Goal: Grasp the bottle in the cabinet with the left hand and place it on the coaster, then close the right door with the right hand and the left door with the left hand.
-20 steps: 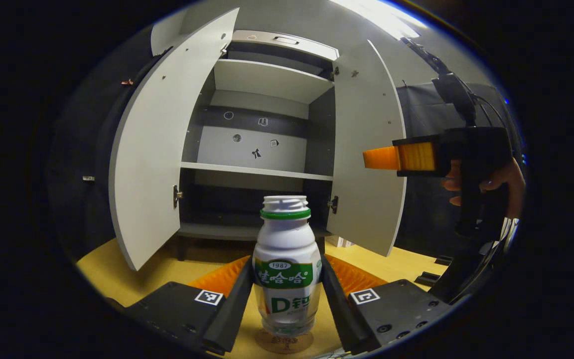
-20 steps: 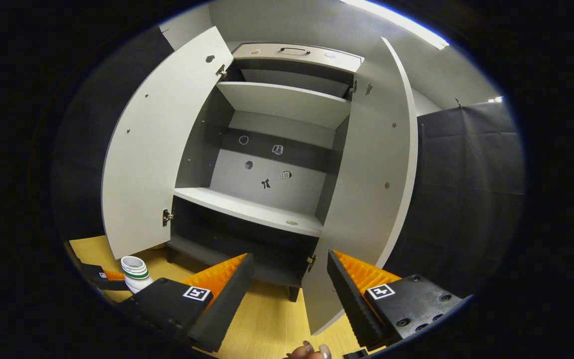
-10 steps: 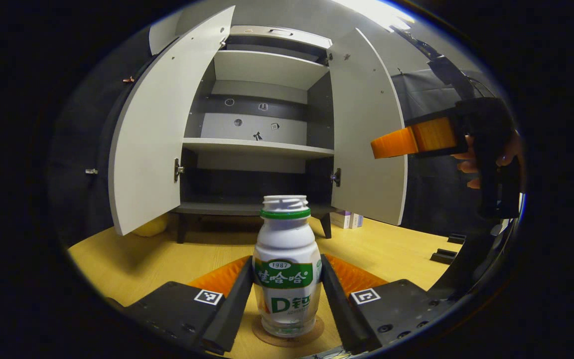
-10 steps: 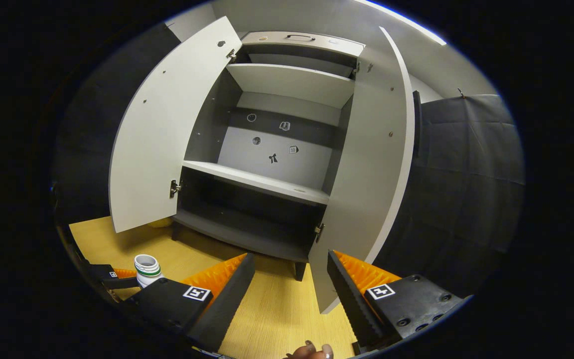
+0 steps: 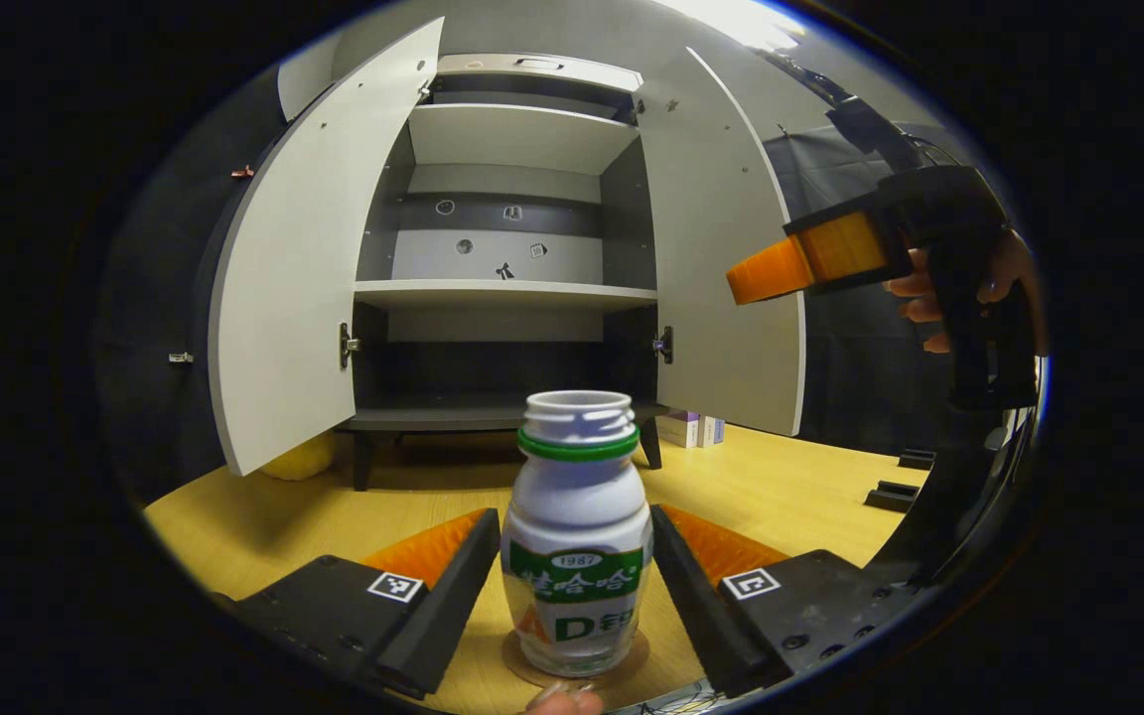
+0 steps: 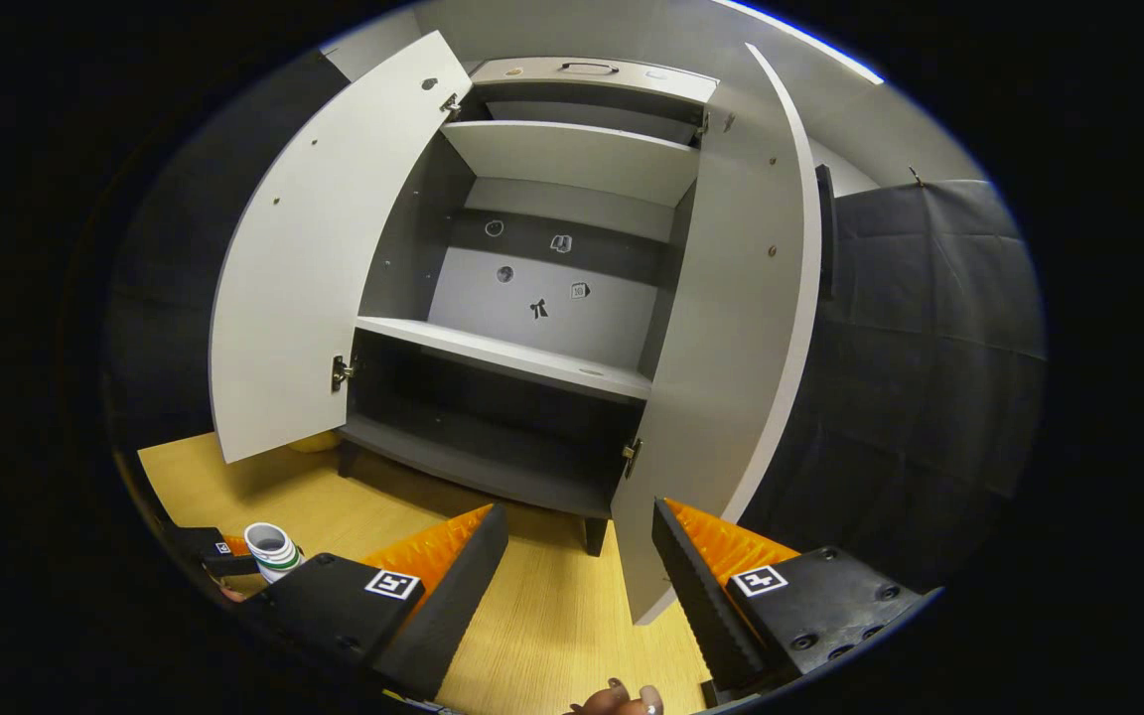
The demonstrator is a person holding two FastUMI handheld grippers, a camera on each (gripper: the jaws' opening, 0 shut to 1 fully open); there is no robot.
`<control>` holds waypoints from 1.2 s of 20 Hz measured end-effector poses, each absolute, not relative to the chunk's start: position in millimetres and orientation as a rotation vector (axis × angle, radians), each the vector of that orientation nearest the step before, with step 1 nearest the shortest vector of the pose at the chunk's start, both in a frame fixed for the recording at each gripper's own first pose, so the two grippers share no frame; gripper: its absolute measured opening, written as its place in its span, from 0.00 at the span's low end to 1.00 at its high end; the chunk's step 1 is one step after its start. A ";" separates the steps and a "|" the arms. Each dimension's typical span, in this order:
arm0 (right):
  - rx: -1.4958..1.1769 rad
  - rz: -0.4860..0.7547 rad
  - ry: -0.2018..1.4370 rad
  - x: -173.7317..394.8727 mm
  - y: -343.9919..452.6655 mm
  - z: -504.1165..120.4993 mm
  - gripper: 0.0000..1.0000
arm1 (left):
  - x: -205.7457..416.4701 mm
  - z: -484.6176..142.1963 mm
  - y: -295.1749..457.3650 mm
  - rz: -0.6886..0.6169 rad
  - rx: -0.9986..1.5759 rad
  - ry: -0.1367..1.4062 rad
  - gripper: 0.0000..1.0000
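Observation:
A white bottle (image 5: pixel 577 506) with a green neck ring and no cap stands upright on a round brown coaster (image 5: pixel 634 650) on the wooden table. My left gripper (image 5: pixel 575 526) flanks it, with the jaws standing just clear of its sides, open. The grey cabinet has both doors swung out: the left door (image 5: pixel 284 298) and the right door (image 5: pixel 721 268). My right gripper (image 5: pixel 766 276) hovers by the right door's outer edge, held by a hand. In the right gripper view, my right gripper (image 6: pixel 580 541) is open and holds nothing. It faces the right door (image 6: pixel 731 348), and the bottle (image 6: pixel 269 548) is far left.
The cabinet shelves (image 5: pixel 502 291) are bare. Two small boxes (image 5: pixel 689 429) sit on the table behind the right door, and a yellow object (image 5: pixel 299 459) lies under the left door. Black blocks (image 5: pixel 895 492) lie at the table's right. Dark cloth hangs to the right.
The bottle came down onto the coaster and the left fingers eased off it. The right gripper rose slightly beside the right door.

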State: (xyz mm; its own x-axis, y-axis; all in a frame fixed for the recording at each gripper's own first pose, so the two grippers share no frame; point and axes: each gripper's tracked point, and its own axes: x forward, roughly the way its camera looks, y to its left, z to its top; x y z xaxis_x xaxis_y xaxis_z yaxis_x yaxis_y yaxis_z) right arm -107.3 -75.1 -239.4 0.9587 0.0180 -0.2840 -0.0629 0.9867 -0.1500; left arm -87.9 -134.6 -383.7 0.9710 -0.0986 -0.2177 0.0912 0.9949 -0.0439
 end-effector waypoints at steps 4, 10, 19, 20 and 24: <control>-0.158 0.040 0.278 -105.9 -76.6 -226.4 0.98 | -82.1 -356.3 -131.0 -0.078 -0.020 0.198 0.94; -0.112 0.062 0.282 -99.1 -65.0 -191.1 0.98 | -61.0 -280.0 -123.9 -0.125 -0.013 0.151 0.94; -0.079 -0.091 0.216 -77.9 -98.2 -99.8 0.98 | -36.6 -178.0 -107.5 -0.249 -0.099 0.206 0.94; -0.078 -0.126 0.212 -77.6 -106.6 -91.2 0.97 | -32.0 -167.8 -106.7 -0.269 -0.117 0.198 0.94; -0.088 -0.302 0.218 -89.7 -152.6 -70.2 0.98 | -1.8 -133.7 -111.3 -0.395 -0.117 0.155 0.94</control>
State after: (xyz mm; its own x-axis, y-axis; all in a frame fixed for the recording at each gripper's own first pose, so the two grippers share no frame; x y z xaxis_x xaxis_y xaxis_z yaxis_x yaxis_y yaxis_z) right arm -89.7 -152.6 -70.2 0.9315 -0.3037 -0.2001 0.2848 0.9513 -0.1179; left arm -1.8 -111.3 -133.7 0.9116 -0.3908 -0.1276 0.3730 0.9167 -0.1431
